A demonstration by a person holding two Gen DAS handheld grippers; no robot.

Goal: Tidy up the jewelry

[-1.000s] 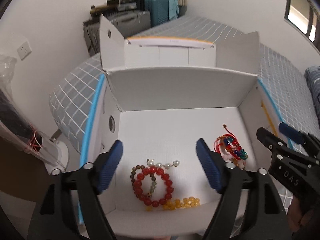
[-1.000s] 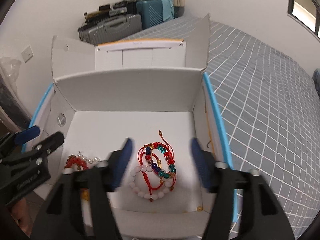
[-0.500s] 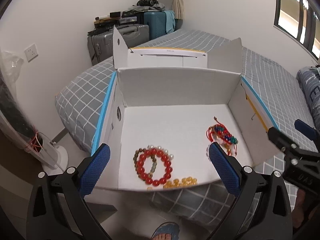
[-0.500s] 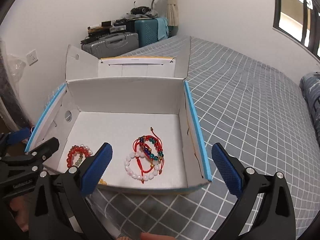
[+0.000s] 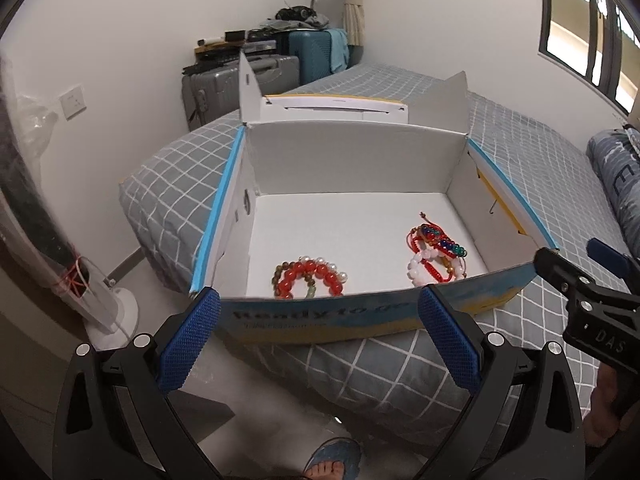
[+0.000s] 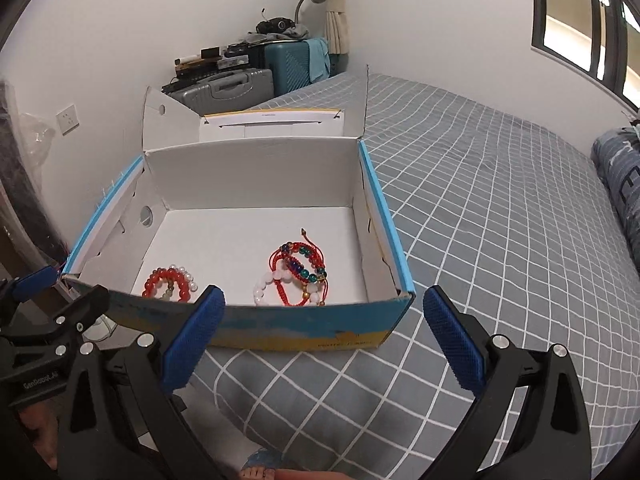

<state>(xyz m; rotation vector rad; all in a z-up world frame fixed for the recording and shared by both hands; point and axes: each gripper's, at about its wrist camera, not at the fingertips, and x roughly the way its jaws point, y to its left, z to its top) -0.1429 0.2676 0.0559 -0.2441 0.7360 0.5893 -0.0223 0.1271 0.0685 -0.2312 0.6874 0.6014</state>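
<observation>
Left wrist view first: my left gripper [image 5: 318,336] has its jaws spread wide with nothing between them; the blue pads hang on the near side of the box [image 5: 360,160], short of its front wall and not touching it; the box sits on the bed [image 5: 520,152], near the bed's left edge and near corner, its lid flaps standing open at the back. Inside on the white floor lie two heaps, well apart from each other: a red bead bracelet [image 5: 310,278] with pearl beads [image 5: 324,262] close to the front wall on the left, and a tangle of red cord bracelets [image 5: 436,254] with dark and white beads toward the right wall; the back half of the box floor is bare and open. Left of the bed the floor drops away, with a fan base [image 5: 108,312] standing there; a foot in a blue sandal [image 5: 332,464] shows below my jaws.

Right wrist view: my right gripper [image 6: 324,336] is likewise wide apart and empty; its left pad overlaps the front wall in the picture, its right pad sits over the checked bedspread just beyond the box's front right corner [image 6: 410,294]; to the right the bed runs broad and flat to a rolled quilt [image 6: 624,184] at its far side; suitcases [image 6: 240,84] stand against the wall behind the box.
</observation>
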